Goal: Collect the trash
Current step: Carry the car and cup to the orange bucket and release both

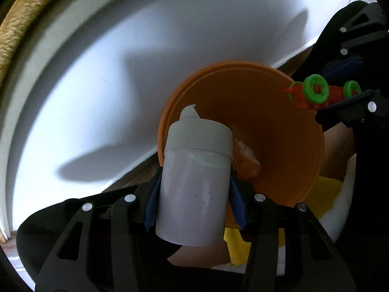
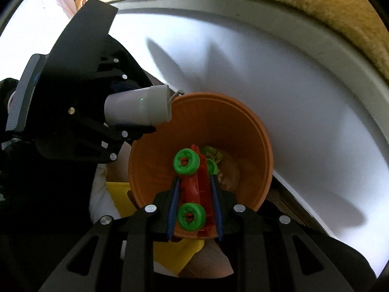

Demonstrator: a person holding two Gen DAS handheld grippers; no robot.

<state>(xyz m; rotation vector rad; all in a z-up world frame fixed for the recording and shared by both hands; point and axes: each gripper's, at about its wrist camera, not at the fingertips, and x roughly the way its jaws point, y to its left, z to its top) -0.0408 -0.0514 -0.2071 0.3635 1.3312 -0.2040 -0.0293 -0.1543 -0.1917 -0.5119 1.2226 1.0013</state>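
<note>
Over the orange bin, my left gripper clamped on a white sippy cup, spout toward the rim, my right gripper pinching a red toy car with green wheels above the opening, crumpled scraps at the bin bottom, white panel behind

Left wrist view: looks steeply down along its fingers, close above the orange bin, with the right gripper at its right edge. Right wrist view: likewise steeply down into the same bin, the left gripper at its left; both share the bin and the white surface behind it
</note>
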